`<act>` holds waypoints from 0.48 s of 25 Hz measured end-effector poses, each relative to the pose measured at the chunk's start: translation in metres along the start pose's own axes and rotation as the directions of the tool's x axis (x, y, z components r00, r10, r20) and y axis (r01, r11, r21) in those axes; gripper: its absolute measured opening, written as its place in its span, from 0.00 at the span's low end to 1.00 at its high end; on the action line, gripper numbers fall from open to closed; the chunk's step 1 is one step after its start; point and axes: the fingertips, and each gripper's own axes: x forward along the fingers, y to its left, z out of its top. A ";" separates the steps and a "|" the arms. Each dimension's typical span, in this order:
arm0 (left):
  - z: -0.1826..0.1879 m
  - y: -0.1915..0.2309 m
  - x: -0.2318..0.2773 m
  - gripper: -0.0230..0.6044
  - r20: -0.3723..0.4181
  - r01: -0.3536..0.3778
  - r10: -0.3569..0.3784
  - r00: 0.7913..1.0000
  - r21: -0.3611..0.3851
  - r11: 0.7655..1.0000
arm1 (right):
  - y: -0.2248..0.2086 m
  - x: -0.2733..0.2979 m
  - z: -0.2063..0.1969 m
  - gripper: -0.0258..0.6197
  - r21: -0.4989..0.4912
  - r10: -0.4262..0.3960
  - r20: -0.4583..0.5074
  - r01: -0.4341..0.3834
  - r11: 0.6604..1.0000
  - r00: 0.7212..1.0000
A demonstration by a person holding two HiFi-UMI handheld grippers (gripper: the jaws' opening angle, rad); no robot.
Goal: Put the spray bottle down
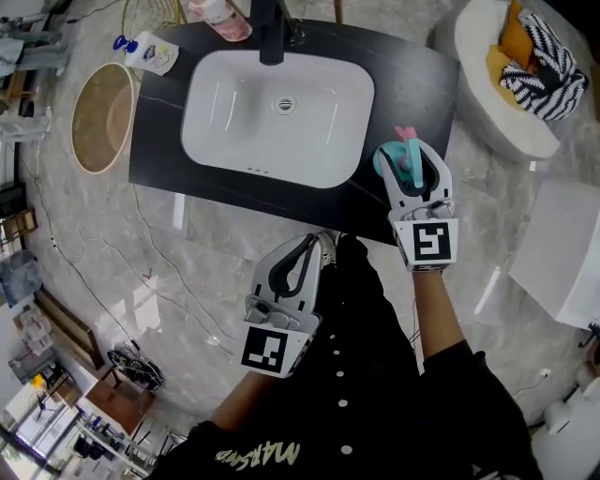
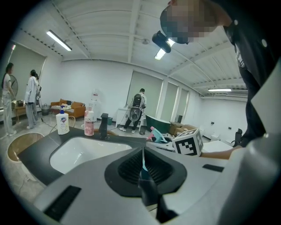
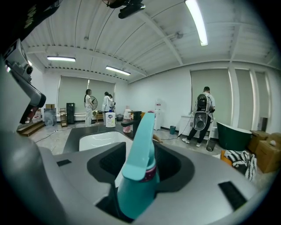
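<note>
Three bottles, 2 grippers, 1 sink. Grey marble floor (image 1: pixel 94 244); black counter (image 1: pixel 159 141) w/ white sink (image 1: pixel 234 112) set in it. Right of sink, round white tub (image 1: pixel 478 56) holds striped cloth (image 1: pixel 548 66); left of sink, round tan bin (image 1: pixel 103 117). Behind sink: faucet (image 1: pixel 272 33), soap bottle (image 1: pixel 152 52), pink bottle (image 1: pixel 223 17). Spray bottle (image 3: pixel 139 171) upright on counter right of sink, betw. right gripper's (image 1: pixel 409 159) jaws, which stand apart, not pinching it. Left gripper (image 1: pixel 312 244) in front of sink, jaws together. White room, strip lights.

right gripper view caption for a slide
Teal spray bottle between the open fingers of the right gripper, white sink behind.
</note>
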 end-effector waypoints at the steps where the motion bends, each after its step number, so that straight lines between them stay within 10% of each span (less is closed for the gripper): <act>1: 0.000 0.002 0.000 0.07 0.005 -0.004 0.004 1.000 0.000 1.000 | 0.001 0.000 0.001 0.33 0.000 0.001 0.005 -0.001 1.000 1.000; 12: 0.033 0.001 -0.014 0.07 0.119 0.004 -0.011 0.993 0.062 0.998 | -0.004 -0.033 0.042 0.35 -0.028 -0.028 0.084 0.030 0.999 0.996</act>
